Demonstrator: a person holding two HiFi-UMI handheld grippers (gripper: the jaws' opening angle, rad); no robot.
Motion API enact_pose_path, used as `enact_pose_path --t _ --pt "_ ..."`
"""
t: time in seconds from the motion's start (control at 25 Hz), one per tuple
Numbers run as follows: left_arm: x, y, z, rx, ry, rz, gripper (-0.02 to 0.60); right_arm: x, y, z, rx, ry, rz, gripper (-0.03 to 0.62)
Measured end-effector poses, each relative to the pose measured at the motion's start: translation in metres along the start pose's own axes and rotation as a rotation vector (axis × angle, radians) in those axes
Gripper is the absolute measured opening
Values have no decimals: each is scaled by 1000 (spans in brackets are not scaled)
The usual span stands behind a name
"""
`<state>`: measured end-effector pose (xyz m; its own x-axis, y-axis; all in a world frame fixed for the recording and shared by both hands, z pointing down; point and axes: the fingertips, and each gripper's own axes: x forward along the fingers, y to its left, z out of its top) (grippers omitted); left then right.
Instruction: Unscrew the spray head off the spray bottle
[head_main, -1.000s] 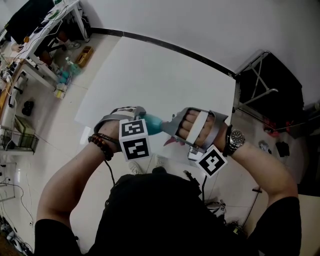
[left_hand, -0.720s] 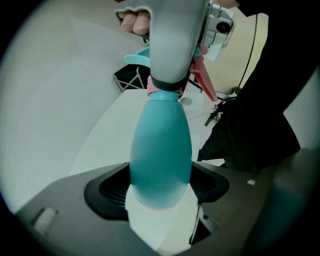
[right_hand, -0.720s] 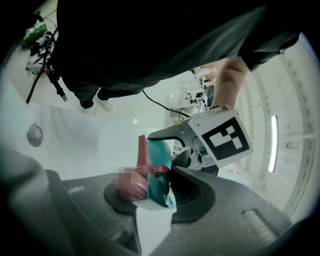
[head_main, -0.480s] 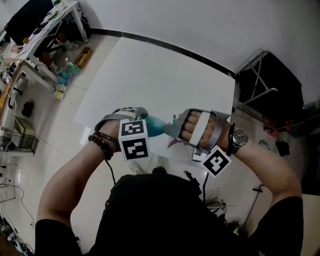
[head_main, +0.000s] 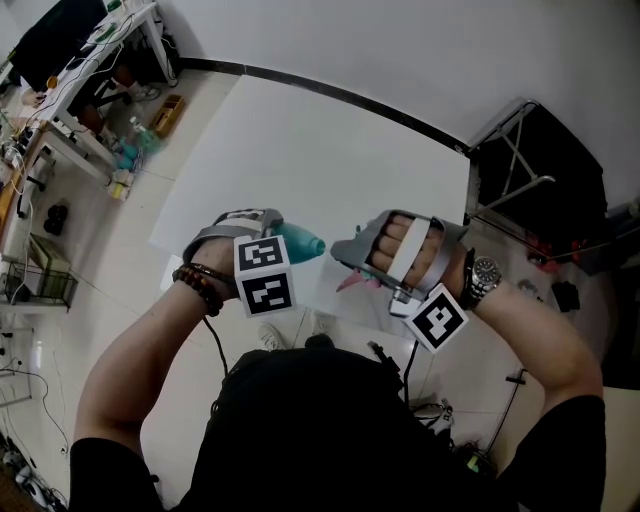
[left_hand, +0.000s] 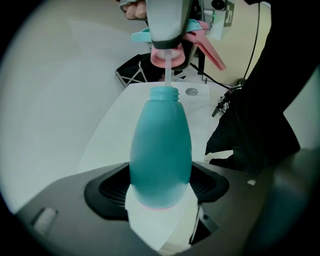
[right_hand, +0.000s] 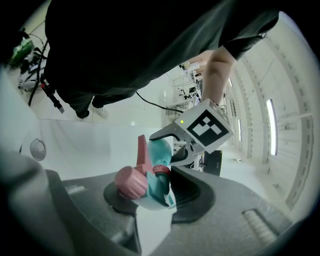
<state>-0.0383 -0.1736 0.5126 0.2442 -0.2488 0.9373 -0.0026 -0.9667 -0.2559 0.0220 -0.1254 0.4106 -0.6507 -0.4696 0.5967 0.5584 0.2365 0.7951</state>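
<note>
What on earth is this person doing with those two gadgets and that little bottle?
A person stands at a white table with a hand-held tool in each hand. The left tool grips a teal spray bottle by its body, and the right tool grips its pink-and-teal spray head. The head is unscrewed and lifted off the threaded neck, with only its thin tube reaching down to the opening.

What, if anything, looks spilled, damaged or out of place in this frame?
Nothing stands out. The spray head is off the teal bottle and held just above its open neck, with the dip tube running down to it. No spill or damage shows.
</note>
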Motion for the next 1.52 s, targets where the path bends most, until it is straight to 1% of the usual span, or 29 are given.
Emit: enact_pose_path --t 0.12,0.32,0.52,0.8,0.92,1.0,1.2,1.4,1.52 --pt "4 -1 -9 -18 10 -3 394 -3 -2 -3 29 9 -7 118" --pt "17 -3 -29 -55 17 -6 394 -6 0 -11 74 53 -18 118" --pt "22 5 -28 -100 14 -2 396 -22 1 -26 158 69 -31 118" --pt "35 19 -33 -148 15 11 396 -32 7 -36 201 86 -34 118" --pt "42 24 -35 -187 6 11 396 -35 9 -43 250 103 -44 118" --pt "47 26 -34 -220 -5 12 396 -37 10 -52 317 119 -58 118" --pt "58 37 -27 -311 -58 36 397 -36 19 -80 546 169 -92 120" --pt "69 48 -16 -400 -136 66 397 -26 41 -107 801 218 -114 120" --pt "72 54 -7 -454 -185 78 397 -17 52 -123 979 243 -135 120"
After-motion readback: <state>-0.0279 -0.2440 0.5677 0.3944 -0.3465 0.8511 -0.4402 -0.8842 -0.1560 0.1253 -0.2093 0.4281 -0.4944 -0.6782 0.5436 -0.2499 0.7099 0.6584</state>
